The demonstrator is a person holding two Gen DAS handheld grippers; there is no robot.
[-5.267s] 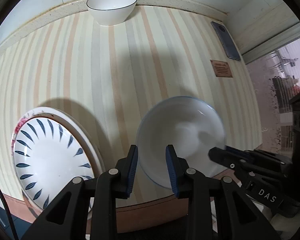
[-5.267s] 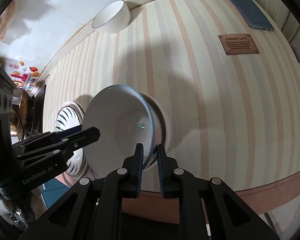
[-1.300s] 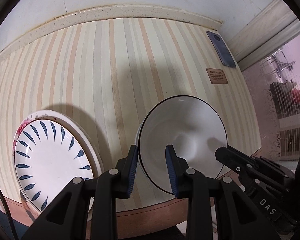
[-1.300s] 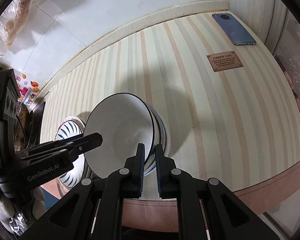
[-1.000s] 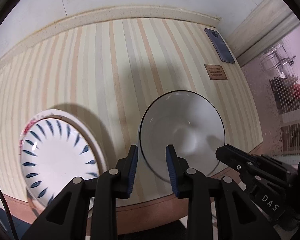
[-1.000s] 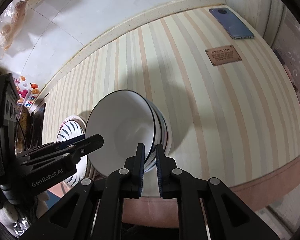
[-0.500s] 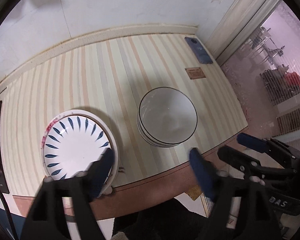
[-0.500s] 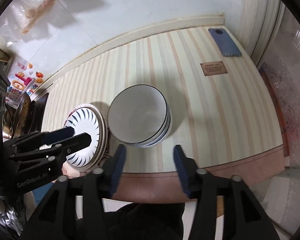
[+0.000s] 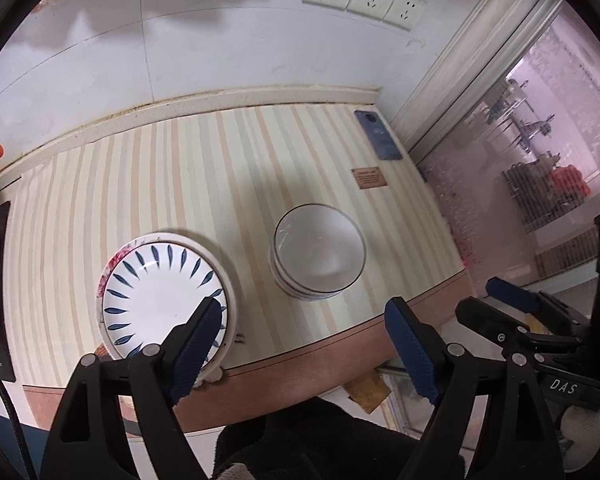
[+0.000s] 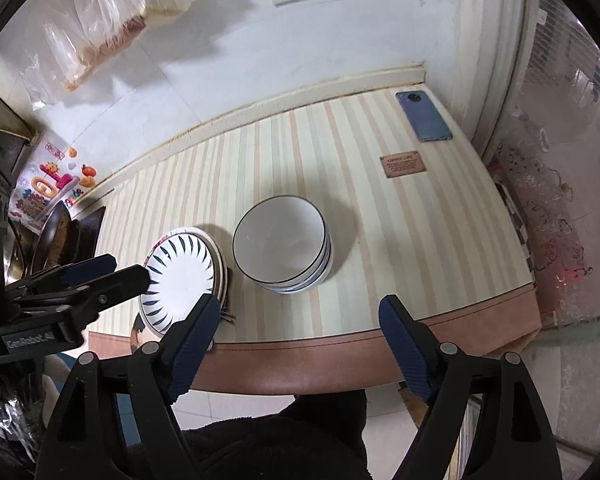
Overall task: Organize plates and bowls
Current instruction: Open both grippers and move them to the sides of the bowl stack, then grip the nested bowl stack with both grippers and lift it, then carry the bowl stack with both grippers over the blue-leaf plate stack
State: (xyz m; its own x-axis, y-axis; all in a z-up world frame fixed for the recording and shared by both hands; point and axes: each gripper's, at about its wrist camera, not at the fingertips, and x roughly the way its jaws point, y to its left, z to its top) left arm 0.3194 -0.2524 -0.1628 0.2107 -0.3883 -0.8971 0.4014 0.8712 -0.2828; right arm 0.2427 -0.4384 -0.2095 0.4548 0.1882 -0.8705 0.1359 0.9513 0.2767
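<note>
Right wrist view: both tongs, left (image 10: pixel 100 276) and right (image 10: pixel 296 344), have just spread wide with nothing between, bowl stack (image 10: pixel 282 244) beside plate stack (image 10: pixel 182 276) near counter (image 10: pixel 380 240) front edge; glazed ceramic, probably heavy, slippery, breakable, so take by rim.

White bowl (image 10: pixel 280 236) with dark rim, white plate (image 10: pixel 180 276) with blue leaf strokes, cream-and-peach striped countertop (image 10: pixel 400 240).
</note>
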